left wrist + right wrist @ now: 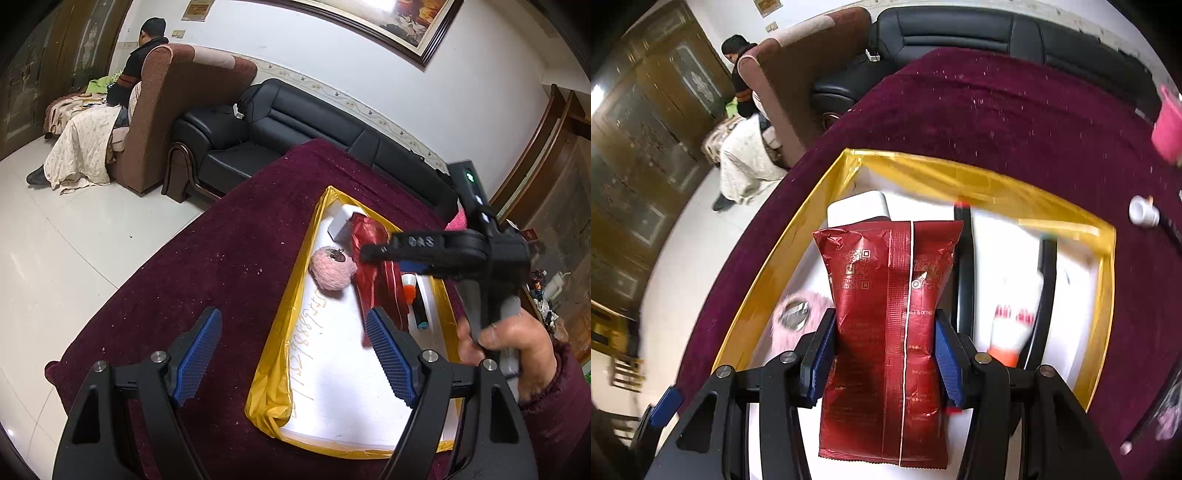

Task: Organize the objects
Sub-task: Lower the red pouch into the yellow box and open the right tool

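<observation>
A living room with a black sofa (295,122) lies behind a desk (207,258) draped in dark red cloth, and on it sits a shallow white tray with a yellow rim (798,206).

The sorting looks well under way. A pink yarn ball (330,271), a white box (858,206), a black marker (419,302) and a white tube with an orange cap (1014,321) already lie in the tray. The right tool (884,354) is clamped on a red snack packet (882,325) and holds it over the tray, not yet set down. A pink cup (1167,129) and a small white piece (1143,211) sit outside on the cloth, probably still to collect.

The left tool (295,358) hangs with its fingers apart, empty, over the tray's near left rim. The near half of the tray is bare, so the packet has room there; the rim stands low.
</observation>
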Available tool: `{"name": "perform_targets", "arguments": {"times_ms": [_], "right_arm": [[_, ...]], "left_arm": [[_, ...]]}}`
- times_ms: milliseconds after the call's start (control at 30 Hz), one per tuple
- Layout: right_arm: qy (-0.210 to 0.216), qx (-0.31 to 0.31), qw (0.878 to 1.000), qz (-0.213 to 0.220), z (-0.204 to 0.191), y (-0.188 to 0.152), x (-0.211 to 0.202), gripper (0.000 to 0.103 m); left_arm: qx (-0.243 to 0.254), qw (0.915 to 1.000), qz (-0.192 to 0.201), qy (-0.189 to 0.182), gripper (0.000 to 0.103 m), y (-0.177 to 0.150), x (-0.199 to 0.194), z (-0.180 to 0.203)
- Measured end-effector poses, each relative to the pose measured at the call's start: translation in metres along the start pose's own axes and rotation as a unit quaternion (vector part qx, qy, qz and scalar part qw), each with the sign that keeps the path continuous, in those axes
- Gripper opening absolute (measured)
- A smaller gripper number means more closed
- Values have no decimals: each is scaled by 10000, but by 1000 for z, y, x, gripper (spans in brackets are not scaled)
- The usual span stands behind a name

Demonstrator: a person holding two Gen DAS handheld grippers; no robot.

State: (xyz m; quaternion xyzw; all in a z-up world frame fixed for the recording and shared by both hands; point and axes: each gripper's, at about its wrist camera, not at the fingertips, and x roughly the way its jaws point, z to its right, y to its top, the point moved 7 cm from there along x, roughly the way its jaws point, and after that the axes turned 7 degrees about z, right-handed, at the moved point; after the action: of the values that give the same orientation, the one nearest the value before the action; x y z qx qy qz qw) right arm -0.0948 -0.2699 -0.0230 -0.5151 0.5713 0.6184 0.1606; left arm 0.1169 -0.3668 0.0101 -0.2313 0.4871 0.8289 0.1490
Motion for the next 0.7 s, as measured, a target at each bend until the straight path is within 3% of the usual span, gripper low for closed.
{"name": "perform_targets", "arguments": {"times_ms": [167,433,600,700], "right_arm": [[53,27,10000,-14,2,11,11,56],[79,-144,9990,-418,5,-19,4,58],[737,509,9958,-209,16,-10,-1,73],[936,816,9921,162,35,-3,-29,75]], "left_arm": [[102,9999,-27,-99,80,-2,0,7],[84,9999,-70,-99,80,-4,4,12],[209,9996,-124,-113,80,-8,1,23],[321,9995,-60,-17,82,-4,-4,27]]}}
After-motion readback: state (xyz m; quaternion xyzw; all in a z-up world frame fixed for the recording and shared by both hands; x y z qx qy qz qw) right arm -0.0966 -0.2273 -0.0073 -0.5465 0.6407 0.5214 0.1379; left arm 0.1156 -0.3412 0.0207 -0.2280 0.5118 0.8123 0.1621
